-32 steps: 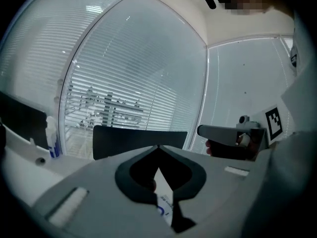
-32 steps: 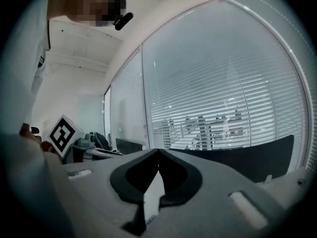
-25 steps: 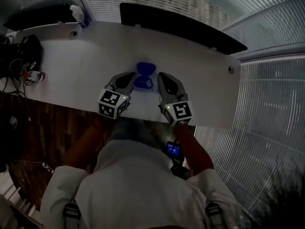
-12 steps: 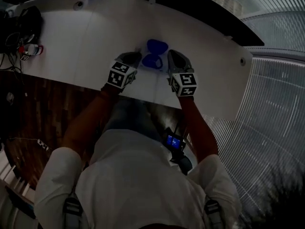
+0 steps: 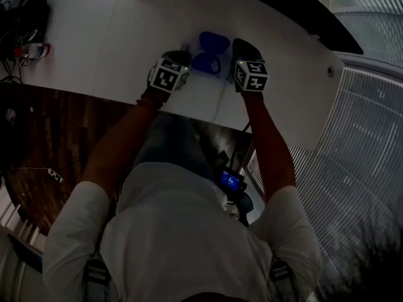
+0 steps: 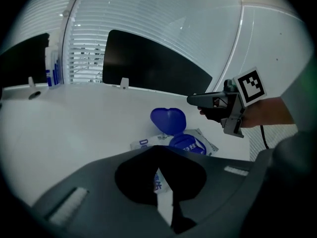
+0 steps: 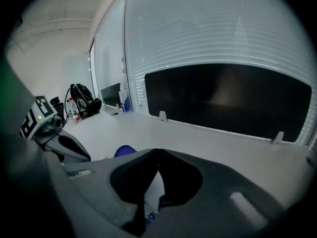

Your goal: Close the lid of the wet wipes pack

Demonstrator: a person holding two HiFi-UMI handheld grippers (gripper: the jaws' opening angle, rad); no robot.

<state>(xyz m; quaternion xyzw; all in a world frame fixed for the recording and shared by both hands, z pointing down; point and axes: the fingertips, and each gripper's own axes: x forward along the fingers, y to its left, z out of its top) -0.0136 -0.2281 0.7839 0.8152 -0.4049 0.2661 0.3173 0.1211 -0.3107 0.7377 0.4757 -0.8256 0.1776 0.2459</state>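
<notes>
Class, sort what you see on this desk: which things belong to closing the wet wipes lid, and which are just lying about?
Belong to the job: wet wipes pack, open blue lid, left tongs, right tongs.
Just lying about: black bag, bottle, dark panel at the desk's back.

Wet wipes pack (image 6: pixel 143 144): glossy printed film wrapper. Its lid (image 6: pixel 168 119): smooth blue plastic, slight sheen. Table (image 6: pixel 74 128): white, smooth, matt. Left gripper (image 6: pixel 158 151): matt grey plastic. Floor (image 5: pixel 56 124): dark wood boards. Shirt (image 5: pixel 182 231): pale cloth.
</notes>
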